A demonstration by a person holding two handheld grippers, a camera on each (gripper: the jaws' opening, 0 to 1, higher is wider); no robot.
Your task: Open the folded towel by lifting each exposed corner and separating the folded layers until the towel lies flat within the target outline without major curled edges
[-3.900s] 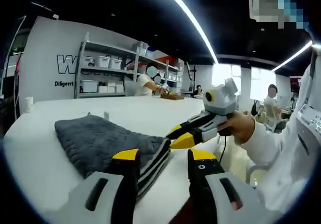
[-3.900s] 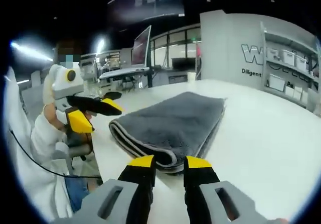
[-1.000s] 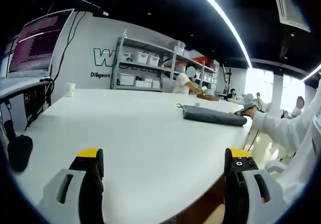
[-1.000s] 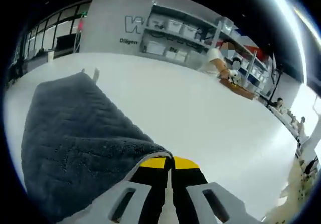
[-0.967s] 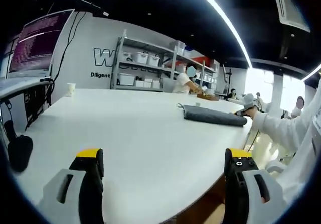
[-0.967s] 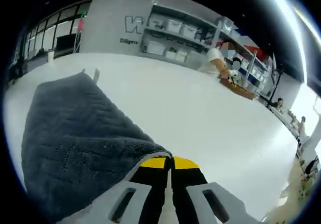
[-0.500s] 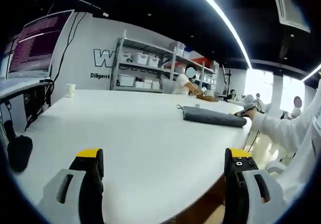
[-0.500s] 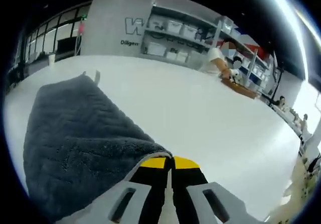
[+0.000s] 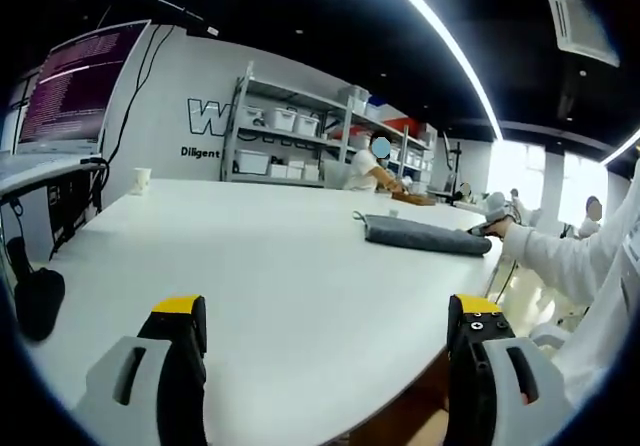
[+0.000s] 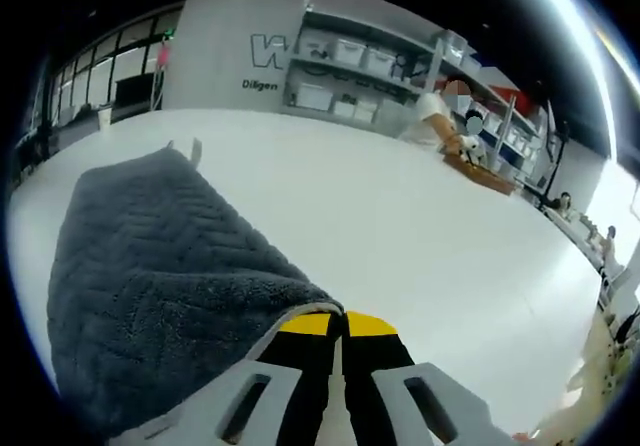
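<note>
The dark grey folded towel (image 9: 425,236) lies far off on the white table (image 9: 280,256) in the left gripper view. My left gripper (image 9: 326,311) hovers over the near table edge, open wide, with nothing between its yellow-tipped jaws. My right gripper (image 9: 490,227), held by a hand in a white sleeve, sits at the towel's right end. In the right gripper view the towel (image 10: 150,256) spreads to the left. Its near corner runs in between the jaws of my right gripper (image 10: 340,323), which is shut on it.
A monitor (image 9: 70,86) and a black object (image 9: 40,301) stand at the left. A paper cup (image 9: 141,178) sits at the table's far edge. Shelves with white bins (image 9: 290,146) line the back wall, and a person (image 9: 370,166) works near a wooden tray (image 10: 480,174).
Since 3.9 s ago the left gripper drew far back from the towel and opened wide, and the right gripper shut on the towel's corner. Over the last second only slight view shifts.
</note>
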